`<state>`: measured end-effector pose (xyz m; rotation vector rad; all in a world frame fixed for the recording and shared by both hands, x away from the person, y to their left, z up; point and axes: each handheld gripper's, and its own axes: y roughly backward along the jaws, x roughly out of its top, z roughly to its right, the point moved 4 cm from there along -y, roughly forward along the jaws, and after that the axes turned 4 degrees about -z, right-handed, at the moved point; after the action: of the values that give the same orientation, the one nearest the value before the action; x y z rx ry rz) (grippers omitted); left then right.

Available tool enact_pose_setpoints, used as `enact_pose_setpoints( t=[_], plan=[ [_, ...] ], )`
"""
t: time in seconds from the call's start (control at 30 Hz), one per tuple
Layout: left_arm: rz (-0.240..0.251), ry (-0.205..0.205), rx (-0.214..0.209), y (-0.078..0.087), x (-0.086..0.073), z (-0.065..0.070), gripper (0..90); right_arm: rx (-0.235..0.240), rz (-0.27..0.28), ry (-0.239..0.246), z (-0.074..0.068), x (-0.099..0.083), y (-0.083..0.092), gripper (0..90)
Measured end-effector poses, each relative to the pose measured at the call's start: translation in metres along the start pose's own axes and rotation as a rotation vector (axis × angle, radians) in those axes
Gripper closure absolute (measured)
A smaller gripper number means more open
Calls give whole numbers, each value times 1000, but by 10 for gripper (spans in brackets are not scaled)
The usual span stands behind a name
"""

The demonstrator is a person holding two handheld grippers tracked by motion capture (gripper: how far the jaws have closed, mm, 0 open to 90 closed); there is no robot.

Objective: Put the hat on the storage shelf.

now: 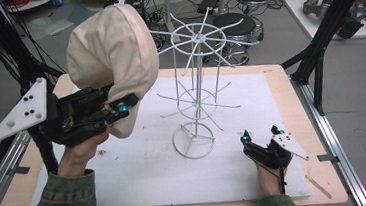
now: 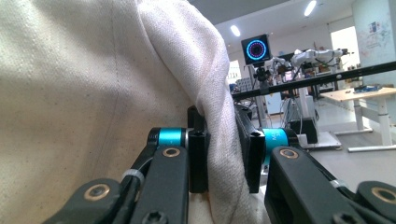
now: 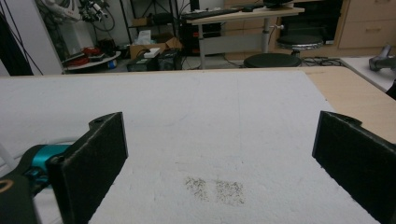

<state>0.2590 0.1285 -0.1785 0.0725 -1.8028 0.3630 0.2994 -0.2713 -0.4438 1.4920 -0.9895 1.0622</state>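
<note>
While the right tool (image 1: 260, 135) rests wide open and empty near the worktop's (image 1: 296, 104) front right corner | left tool (image 1: 121, 107) pinches a fold of the cream cloth hat (image 1: 111, 46), aloft over the left edge | soft, light, coarse weave; likely best held by its rim | thin white wire stand (image 1: 196, 89) mid-worktop, probably tippy.

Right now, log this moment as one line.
left gripper: shut on hat, held up | right gripper: open, on mat | rack: bare
</note>
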Motion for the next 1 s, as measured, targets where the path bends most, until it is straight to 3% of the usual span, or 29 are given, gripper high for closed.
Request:
enact_pose_setpoints(
  t=[0.23, 0.43, 0.67, 0.77, 0.97, 1.0],
  plan=[
    [20, 45, -76, -14, 18, -16, 775, 4, -4, -4, 0, 0, -1, 21],
    [-15, 45, -81, -34, 28, -25, 775, 2, -3, -1, 1, 0, 0, 21],
    [-56, 91, -96, -48, 13, -34, 767, 9, -7, -4, 0, -1, 0, 21],
    [-64, 118, -127, -49, 6, -36, 752, 8, -12, 1, 1, -1, -1, 21],
    [-79, 147, -134, -47, -4, -40, 749, 8, -11, -1, 0, -1, -1, 22],
    [-99, 162, -142, -46, -9, -41, 749, 8, -10, -2, 0, -1, -1, 22]
  ],
)
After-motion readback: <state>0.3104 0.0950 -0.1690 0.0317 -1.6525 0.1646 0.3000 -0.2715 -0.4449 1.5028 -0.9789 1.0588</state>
